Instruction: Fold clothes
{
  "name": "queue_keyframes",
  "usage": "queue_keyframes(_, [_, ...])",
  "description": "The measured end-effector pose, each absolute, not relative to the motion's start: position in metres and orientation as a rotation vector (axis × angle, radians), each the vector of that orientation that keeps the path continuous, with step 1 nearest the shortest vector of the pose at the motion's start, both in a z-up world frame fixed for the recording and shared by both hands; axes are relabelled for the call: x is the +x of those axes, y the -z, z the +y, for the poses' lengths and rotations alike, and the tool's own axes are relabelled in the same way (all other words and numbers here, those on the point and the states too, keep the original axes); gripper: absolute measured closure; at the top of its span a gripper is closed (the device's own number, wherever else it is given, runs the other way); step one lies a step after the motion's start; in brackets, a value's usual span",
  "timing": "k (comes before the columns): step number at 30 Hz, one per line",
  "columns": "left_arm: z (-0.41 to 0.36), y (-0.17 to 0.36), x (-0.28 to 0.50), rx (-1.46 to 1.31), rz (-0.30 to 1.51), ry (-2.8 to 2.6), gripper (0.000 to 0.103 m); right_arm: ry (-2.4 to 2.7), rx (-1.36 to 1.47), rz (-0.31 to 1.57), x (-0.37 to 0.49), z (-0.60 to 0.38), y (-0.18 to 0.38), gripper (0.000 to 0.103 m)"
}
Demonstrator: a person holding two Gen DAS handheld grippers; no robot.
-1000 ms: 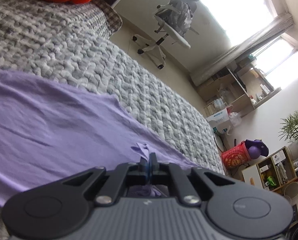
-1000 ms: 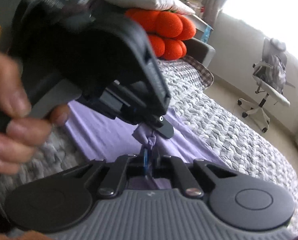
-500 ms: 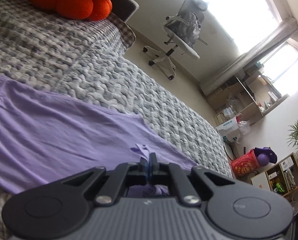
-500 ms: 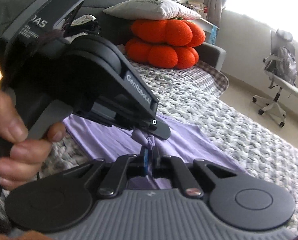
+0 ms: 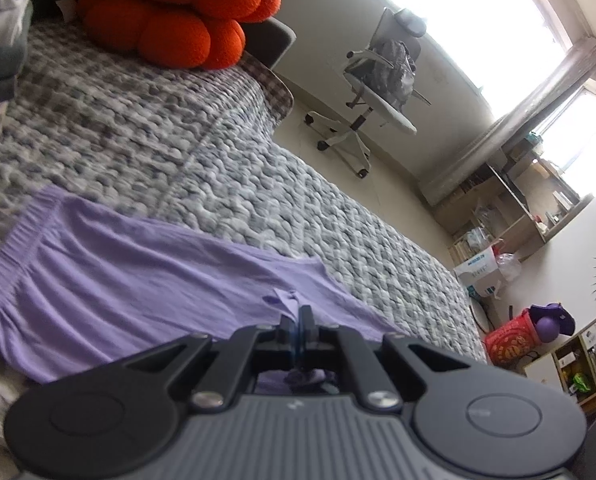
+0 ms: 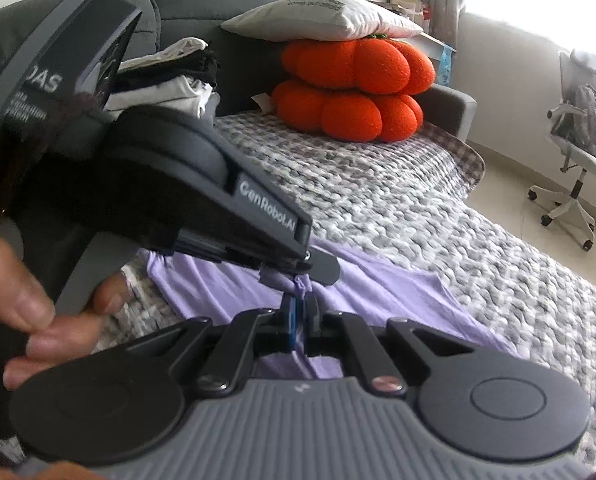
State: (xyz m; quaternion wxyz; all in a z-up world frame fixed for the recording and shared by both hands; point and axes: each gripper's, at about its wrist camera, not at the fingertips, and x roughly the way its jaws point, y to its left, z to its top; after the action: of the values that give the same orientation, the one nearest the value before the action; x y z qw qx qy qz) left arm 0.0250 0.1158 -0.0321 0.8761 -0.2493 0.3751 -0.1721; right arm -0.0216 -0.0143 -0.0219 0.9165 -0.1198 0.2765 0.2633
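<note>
A purple garment [image 5: 129, 280] with a gathered elastic waistband at its far left end lies spread on the grey knitted blanket [image 5: 177, 148]. My left gripper [image 5: 300, 312] is shut on a bunched bit of its near edge. In the right wrist view the same purple garment [image 6: 378, 292] lies under both tools, and my right gripper [image 6: 300, 300] is shut on a pinch of its cloth. The left gripper [image 6: 318, 266] is just ahead of the right one, held by a person's hand [image 6: 29, 320], and the two pinches sit close together.
Orange pumpkin cushions [image 6: 354, 84] with a white pillow [image 6: 322, 16] on top sit at the sofa's far end. A pile of folded clothes [image 6: 177, 76] lies against the dark backrest. A white office chair [image 5: 382, 80] stands on the floor beyond the blanket's edge, shelves and boxes further right.
Both grippers have moved along the blanket toward the cushions, carrying the garment's edge. The waistband end and the clothes pile have come into view.
</note>
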Motion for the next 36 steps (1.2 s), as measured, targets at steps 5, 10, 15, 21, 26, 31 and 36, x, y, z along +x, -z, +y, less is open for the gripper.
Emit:
queue_keyframes(5, [0.131,0.03,0.026,-0.524,0.768,0.349,0.102,-0.553,-0.236,0.574,-0.017,0.0,0.021,0.1])
queue_keyframes(10, [0.145,0.029,0.028,-0.522,0.76,0.341,0.102,-0.562,-0.229,0.583,-0.01,0.016,0.02,0.1])
queue_keyframes(15, [0.157,0.03,0.031,-0.506,0.759,0.335,0.102,-0.57,-0.222,0.597,-0.005,0.03,0.021,0.1])
queue_keyframes(21, [0.172,0.033,0.036,-0.485,0.771,0.332,0.102,-0.582,-0.198,0.617,0.002,0.044,0.026,0.1])
queue_keyframes(26, [0.184,0.034,0.038,-0.472,0.771,0.324,0.102,-0.595,-0.185,0.629,0.006,0.056,0.028,0.1])
queue_keyframes(31, [0.194,0.038,0.038,-0.469,0.768,0.321,0.102,-0.604,-0.175,0.642,0.009,0.065,0.031,0.1])
queue_keyframes(36, [0.205,0.045,0.04,-0.482,0.771,0.332,0.102,-0.61,-0.158,0.655,0.011,0.071,0.036,0.1])
